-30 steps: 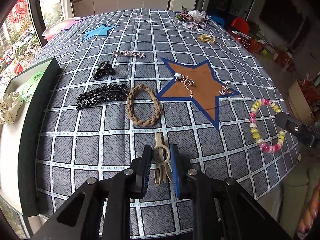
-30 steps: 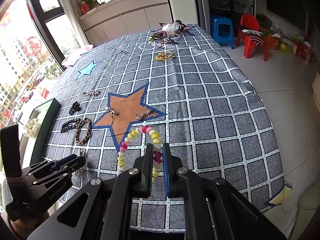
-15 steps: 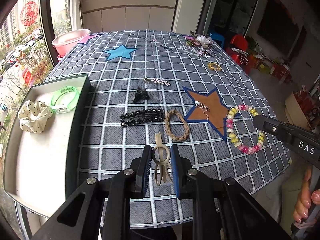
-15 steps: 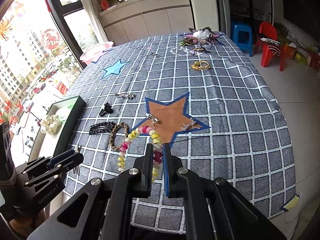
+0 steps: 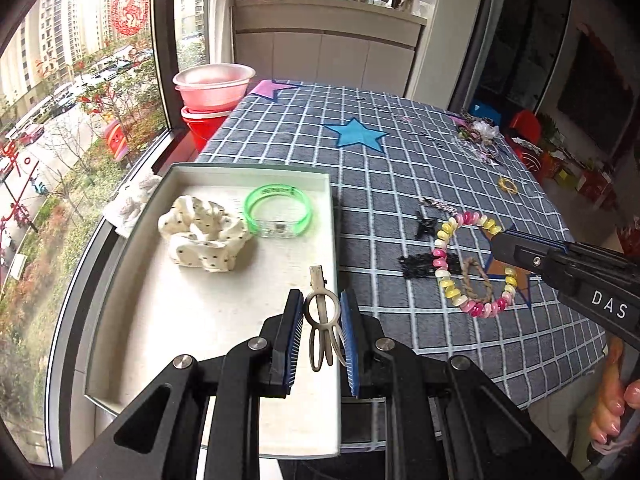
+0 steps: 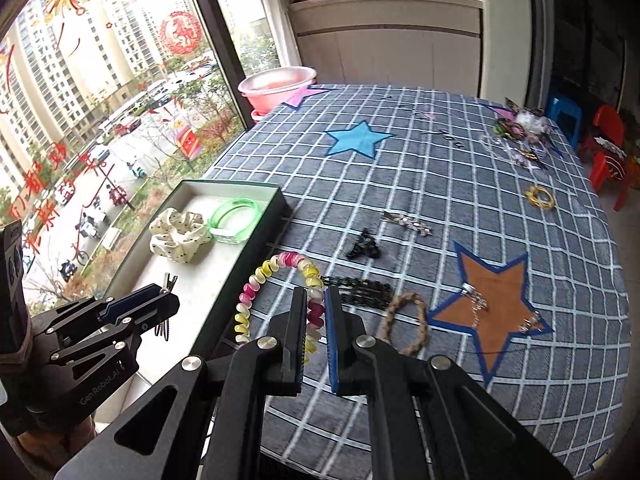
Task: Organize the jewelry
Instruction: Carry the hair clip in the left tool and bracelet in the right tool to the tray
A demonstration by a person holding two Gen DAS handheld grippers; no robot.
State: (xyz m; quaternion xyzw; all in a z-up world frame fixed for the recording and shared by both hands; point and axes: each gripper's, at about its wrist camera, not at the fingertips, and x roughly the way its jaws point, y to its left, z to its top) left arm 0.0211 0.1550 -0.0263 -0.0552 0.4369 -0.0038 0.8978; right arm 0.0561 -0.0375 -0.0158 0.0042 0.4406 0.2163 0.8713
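Observation:
My left gripper (image 5: 320, 308) is shut on a beige hair clip (image 5: 322, 316) and holds it above the white tray (image 5: 224, 320) at the table's left edge. The tray holds a dotted white scrunchie (image 5: 202, 234) and a green bangle (image 5: 278, 214). My right gripper (image 6: 316, 308) is shut on a pink, yellow and white beaded bracelet (image 6: 276, 276), held in the air above the cloth beside the tray's right wall (image 6: 256, 248). The left gripper also shows in the right wrist view (image 6: 160, 308), the right gripper in the left wrist view (image 5: 500, 248).
On the checked cloth (image 6: 440, 184) lie a black beaded clip (image 6: 360, 290), a braided tan band (image 6: 404, 322), a black claw clip (image 6: 364, 246), a silver clip (image 6: 408, 222), a gold ring (image 6: 540, 198), chains on the brown star (image 6: 488, 308) and a jewelry pile (image 6: 520, 130). Pink bowls (image 5: 214, 86) stand far left.
Both grippers have swung left. The left one has carried the beige clip from over the cloth to over the tray. The right one has brought the bracelet close to the tray.

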